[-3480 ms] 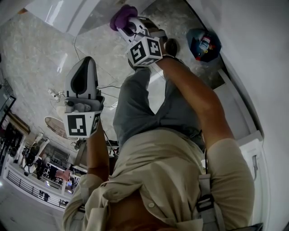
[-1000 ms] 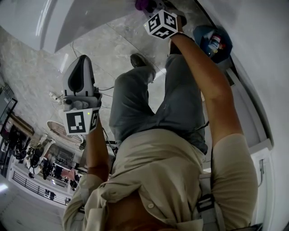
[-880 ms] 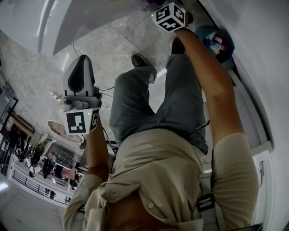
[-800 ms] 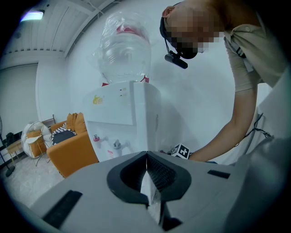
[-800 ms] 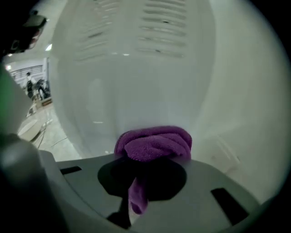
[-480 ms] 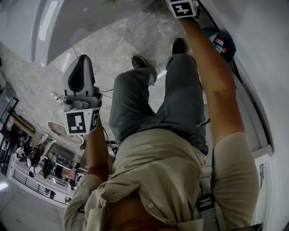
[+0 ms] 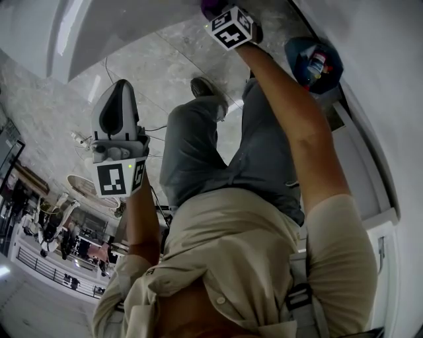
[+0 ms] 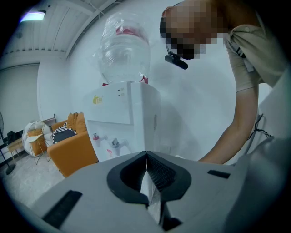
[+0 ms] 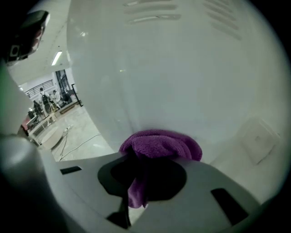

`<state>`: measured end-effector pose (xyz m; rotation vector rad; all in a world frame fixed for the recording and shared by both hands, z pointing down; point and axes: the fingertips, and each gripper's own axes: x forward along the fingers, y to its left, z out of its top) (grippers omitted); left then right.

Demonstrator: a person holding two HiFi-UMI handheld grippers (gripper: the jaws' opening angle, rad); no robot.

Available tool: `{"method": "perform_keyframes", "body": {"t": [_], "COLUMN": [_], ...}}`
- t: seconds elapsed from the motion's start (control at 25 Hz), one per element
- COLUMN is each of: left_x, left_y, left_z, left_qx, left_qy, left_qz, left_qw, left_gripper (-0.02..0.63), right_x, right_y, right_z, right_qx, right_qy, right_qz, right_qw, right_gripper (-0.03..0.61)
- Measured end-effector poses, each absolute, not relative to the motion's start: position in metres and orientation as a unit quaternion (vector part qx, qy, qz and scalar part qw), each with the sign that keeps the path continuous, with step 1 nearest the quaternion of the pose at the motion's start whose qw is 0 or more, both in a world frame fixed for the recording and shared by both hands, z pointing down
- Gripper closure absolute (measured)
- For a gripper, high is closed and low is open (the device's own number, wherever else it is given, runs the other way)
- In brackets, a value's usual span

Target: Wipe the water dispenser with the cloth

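Cloth (image 7: 210, 8) is glimpsed at the head view's top edge, carried by the right gripper (image 7: 219, 14) at full reach; the left gripper (image 7: 120, 99) is held back. In the left gripper view, its jaws are closed on nothing, with the water dispenser (image 8: 129, 109) well ahead. In the right gripper view, the cloth is clamped and bunched against the dispenser's white side. Pressure should be spread flat and strokes overlapped.
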<state>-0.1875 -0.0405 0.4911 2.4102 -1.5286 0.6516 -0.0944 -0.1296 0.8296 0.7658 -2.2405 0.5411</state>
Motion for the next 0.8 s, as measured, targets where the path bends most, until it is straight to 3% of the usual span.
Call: {"method": "perform_keyframes", "body": {"t": [0.4, 0.8], "left_x": [-0.193, -0.199], "left_y": [-0.033, -0.047], "left_z": [0.484, 0.500], "left_qx": [0.812, 0.811], "left_qy": [-0.528, -0.531], "left_qz": [0.222, 0.221], "left_qw": [0.114, 0.107], "left_gripper": [0.597, 0.597], "right_x": [-0.145, -0.069], "right_y": [-0.081, -0.162], "right_z": [0.818, 0.864], "right_qx": [0.216, 0.287], "right_qy": [-0.892, -0.856], "right_qz": [0.175, 0.169], "right_qw": [0.355, 0.397], "right_gripper": [0.528, 0.528]}}
